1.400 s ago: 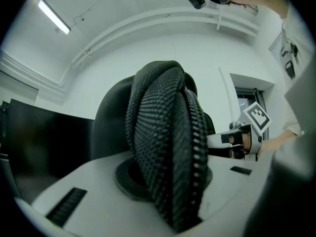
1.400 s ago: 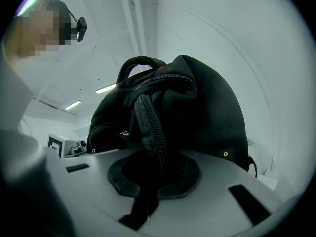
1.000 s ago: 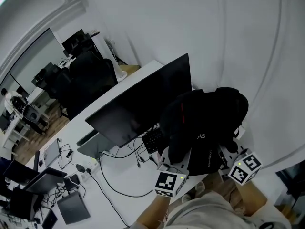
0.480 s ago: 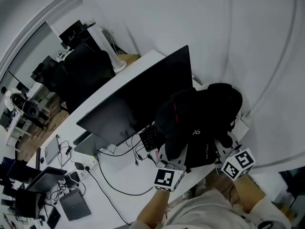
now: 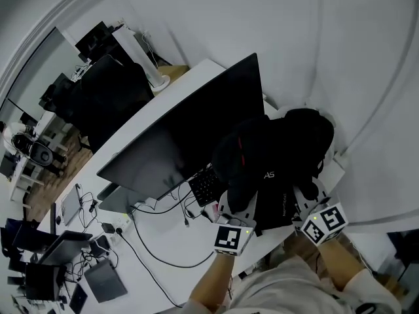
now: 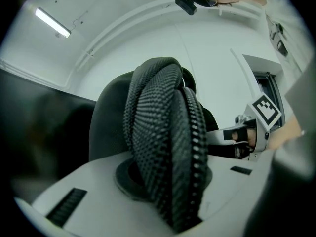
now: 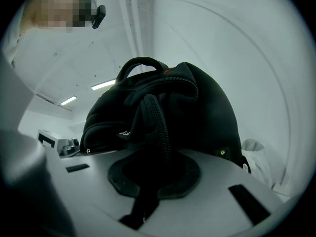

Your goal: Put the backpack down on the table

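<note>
Backpack: A black fabric backpack (image 5: 278,152) with a short red mark on its left side was at the near right end of the white tabletop (image 5: 163,237), and its strap side faced the person.
Place of the backpack: It was just beside the right edge of the large black flat monitor (image 5: 190,133), and its lower left part lay over the end of a black keyboard (image 5: 205,186). Whether its bottom already touched the tabletop could not be told.
Top of the backpack: In the right gripper view a carry handle (image 7: 140,63) arched over the rounded top.
Left gripper: The left gripper (image 5: 237,208) was clenched on a padded mesh shoulder strap (image 6: 165,142). The strap rose thick and folded from between the jaws and filled the middle of the left gripper view.
Right gripper: The right gripper (image 5: 306,198) was clenched on a black ribbed strap (image 7: 157,127). This strap ran from the jaws up to the body of the backpack.
Position of both: The two grippers were side by side at the near side of the backpack, each with its marker cube toward the person, and both pointed about level.
Tabletop, left part: Thin black cables (image 5: 157,257) ran loose over the bare surface in front of the monitor.
Background: A plain white wall (image 5: 366,64) was behind the backpack.
</note>
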`<state>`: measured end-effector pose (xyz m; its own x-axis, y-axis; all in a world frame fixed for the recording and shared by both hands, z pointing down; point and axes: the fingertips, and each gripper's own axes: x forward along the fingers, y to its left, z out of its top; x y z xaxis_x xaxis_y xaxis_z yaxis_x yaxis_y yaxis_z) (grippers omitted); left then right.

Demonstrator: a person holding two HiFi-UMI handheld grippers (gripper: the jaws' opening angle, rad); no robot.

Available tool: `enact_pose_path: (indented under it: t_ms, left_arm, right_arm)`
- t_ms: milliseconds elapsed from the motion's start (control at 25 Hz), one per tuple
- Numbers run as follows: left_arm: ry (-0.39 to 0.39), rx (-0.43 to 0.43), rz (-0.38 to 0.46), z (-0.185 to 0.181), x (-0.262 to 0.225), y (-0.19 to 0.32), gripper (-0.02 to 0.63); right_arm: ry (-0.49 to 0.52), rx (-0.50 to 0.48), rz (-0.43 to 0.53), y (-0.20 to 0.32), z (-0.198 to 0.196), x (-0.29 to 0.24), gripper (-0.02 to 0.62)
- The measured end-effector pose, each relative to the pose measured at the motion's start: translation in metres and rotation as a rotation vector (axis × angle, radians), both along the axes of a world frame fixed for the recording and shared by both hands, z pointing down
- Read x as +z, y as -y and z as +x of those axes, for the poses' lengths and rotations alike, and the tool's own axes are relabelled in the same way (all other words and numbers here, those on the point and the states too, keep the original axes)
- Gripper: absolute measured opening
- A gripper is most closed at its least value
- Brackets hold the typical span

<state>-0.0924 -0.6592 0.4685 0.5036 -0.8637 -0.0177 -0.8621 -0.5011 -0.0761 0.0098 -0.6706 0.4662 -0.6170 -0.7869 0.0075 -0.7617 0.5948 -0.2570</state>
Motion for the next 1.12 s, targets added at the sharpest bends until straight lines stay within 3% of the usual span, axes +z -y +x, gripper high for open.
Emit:
enact_pose_path:
  t_ms: [360, 720, 1120]
  left_arm:
    - [-0.032, 0.008, 0.001, -0.001, 0.017, 0.003, 0.061]
    - [-0.027, -0.015, 0.058, -0.001, 0.024, -0.009, 0.067]
    - [-0.024, -0.001, 0.03, -0.001, 0.023, -0.023, 0.099]
  right_arm:
    - [-0.033, 0.045, 0.09, 0.001, 0.0, 0.02, 0.044]
    - [-0.052, 0.077, 0.195, -0.009, 0.001, 0.029, 0.06]
    - [-0.095, 0.073, 0.177, -0.026, 0.003, 0.028, 0.061]
